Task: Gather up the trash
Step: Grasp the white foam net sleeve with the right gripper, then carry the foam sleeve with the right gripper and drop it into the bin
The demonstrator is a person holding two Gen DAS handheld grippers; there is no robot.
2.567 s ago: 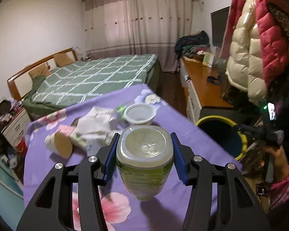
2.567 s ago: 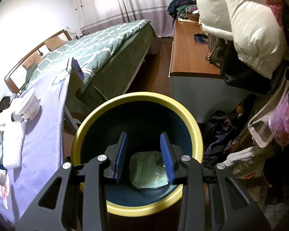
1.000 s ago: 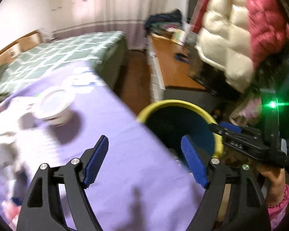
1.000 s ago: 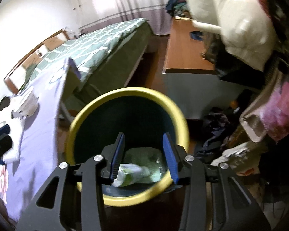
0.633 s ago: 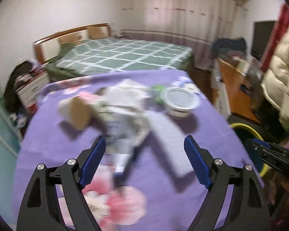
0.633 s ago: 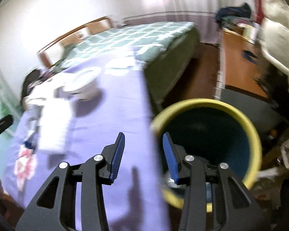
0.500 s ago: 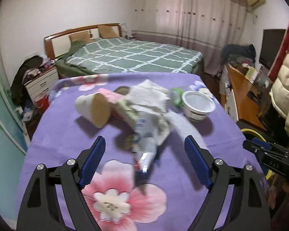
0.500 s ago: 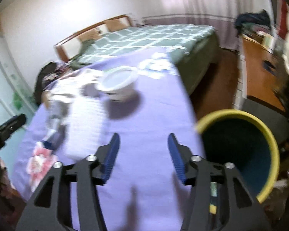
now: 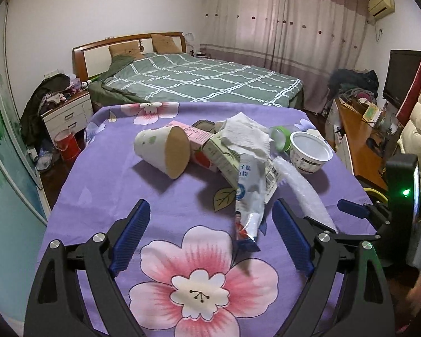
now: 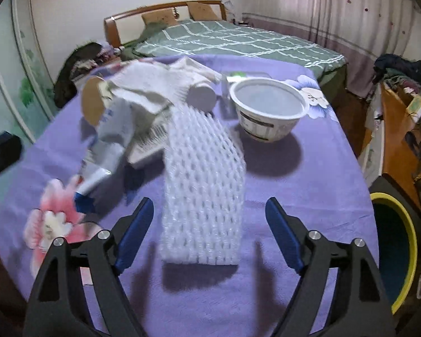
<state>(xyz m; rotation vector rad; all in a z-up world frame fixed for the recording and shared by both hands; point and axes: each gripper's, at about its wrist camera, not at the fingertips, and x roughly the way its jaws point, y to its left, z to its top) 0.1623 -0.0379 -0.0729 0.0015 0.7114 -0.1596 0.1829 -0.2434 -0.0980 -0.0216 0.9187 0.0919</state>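
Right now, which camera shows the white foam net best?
Right wrist: the white foam net lies whole, centred just ahead of the open right gripper. Left wrist shows only a foreshortened strip, partly behind the finger.

My left gripper (image 9: 210, 237) – jaws spread wide, nothing between them | below me purple flowered cloth (image 9: 120, 191) | ahead: blue-white pouch (image 9: 248, 196) lying lengthwise, its lower end between my fingertips | behind – paper cup (image 9: 162, 151) on its side, crumpled tissue (image 9: 247, 134) over a carton (image 9: 223, 160), white tub (image 9: 310, 151) upright | right gripper (image 9: 359, 210) at right edge.
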